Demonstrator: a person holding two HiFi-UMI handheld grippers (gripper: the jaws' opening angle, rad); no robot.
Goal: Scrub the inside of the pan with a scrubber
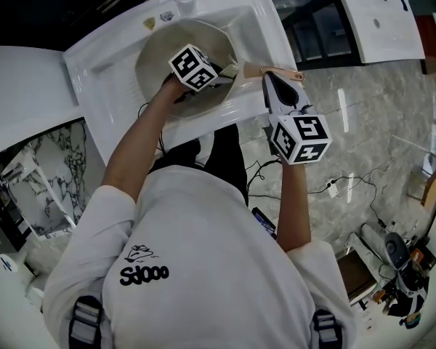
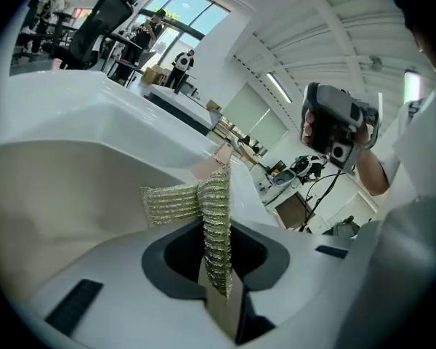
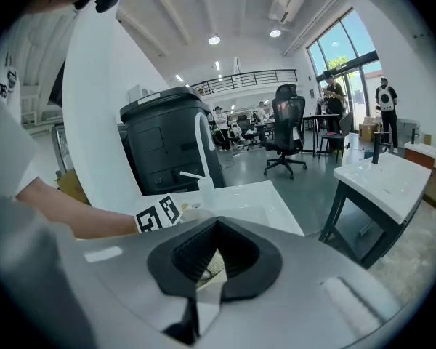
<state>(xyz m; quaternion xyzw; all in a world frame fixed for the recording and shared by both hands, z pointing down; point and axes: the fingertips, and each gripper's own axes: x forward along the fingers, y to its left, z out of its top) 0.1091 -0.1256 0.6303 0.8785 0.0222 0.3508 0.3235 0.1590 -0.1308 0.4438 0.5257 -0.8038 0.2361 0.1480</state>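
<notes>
A cream-lined pan [image 1: 160, 49] lies tilted in the white sink [image 1: 116, 71]. My left gripper [image 1: 221, 75] reaches into the pan and is shut on a green-gold mesh scrubber [image 1: 229, 70]. In the left gripper view the scrubber [image 2: 214, 217] stands folded between the jaws of the left gripper [image 2: 218, 293], with the pan's pale wall [image 2: 58, 195] just beyond. My right gripper [image 1: 270, 80] is at the sink's right rim, shut on the pan's wooden handle [image 1: 280, 70]. The right gripper view shows a pale piece of handle [image 3: 212, 266] pinched in the right gripper [image 3: 203, 282].
A faucet [image 3: 202, 140] rises at the sink's back edge. A marble-patterned floor with cables [image 1: 349, 180] lies to the right. A second white basin [image 1: 378, 17] stands at the far right. Office chairs and people are in the distance.
</notes>
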